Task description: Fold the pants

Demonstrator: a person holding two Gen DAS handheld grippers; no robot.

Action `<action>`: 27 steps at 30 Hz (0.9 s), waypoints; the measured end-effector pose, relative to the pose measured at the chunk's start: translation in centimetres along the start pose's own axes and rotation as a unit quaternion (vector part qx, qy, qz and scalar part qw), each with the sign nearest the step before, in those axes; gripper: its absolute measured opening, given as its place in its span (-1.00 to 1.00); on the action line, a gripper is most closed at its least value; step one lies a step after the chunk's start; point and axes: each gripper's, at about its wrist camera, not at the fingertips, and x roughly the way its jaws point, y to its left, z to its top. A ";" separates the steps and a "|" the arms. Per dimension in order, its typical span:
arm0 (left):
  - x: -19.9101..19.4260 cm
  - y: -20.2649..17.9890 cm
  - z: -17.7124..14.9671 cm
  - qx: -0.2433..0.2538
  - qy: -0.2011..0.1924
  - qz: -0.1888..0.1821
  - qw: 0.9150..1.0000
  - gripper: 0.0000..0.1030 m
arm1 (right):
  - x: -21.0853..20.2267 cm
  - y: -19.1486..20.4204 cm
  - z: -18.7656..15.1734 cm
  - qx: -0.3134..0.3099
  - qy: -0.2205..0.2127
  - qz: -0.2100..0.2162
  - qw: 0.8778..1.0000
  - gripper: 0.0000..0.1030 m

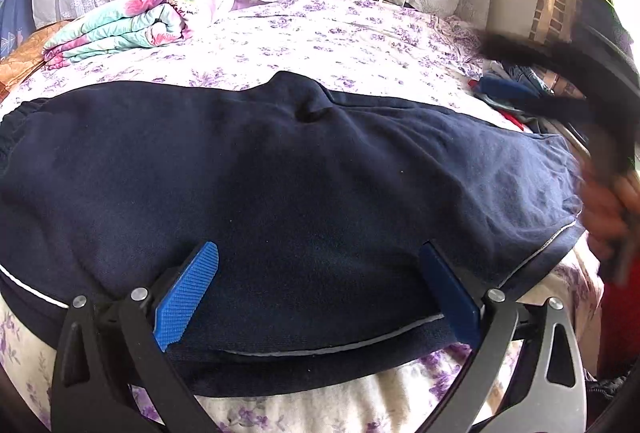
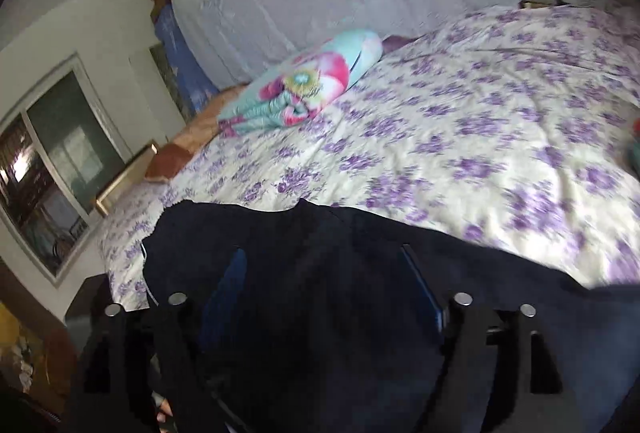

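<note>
Pants point(image 1: 280, 169), navy, spread across centre frame on floral bedsheet point(image 1: 360, 33), apparently doubled leg over leg (judged). Left gripper point(image 1: 320, 285) spread wide, empty, at near hem; right gripper point(image 2: 320, 285) likewise parted, empty. Next: pinching an end for the crosswise fold.

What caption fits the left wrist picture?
Open left hand-held gripper over dark navy fabric pants on the purple-flowered bedsheet.

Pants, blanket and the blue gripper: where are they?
pants point(image 1: 300, 173), left wrist view, middle of the dark blue cloth.
blanket point(image 1: 132, 25), left wrist view, on its folded layers.
left gripper point(image 1: 318, 253), left wrist view, midway between its open fingertips.
</note>
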 end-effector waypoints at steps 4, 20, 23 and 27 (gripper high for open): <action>-0.2 0.0 -0.1 -0.001 -0.003 -0.004 1.000 0.90 | -10.9 -6.0 -5.8 0.104 -0.024 -0.077 0.991 0.57; -0.4 -0.1 -0.2 -0.004 -0.011 -0.001 1.000 0.90 | -15.2 -15.6 -10.5 0.311 -0.129 -0.131 0.933 0.50; -0.5 0.0 -0.2 -0.006 -0.014 -0.003 1.000 0.90 | -14.4 -16.2 -10.5 0.291 -0.140 -0.165 0.932 -0.42; -0.9 0.4 -0.4 -0.015 -0.021 -0.009 1.000 0.90 | -14.7 -15.9 -10.7 0.275 -0.173 -0.172 0.930 -0.56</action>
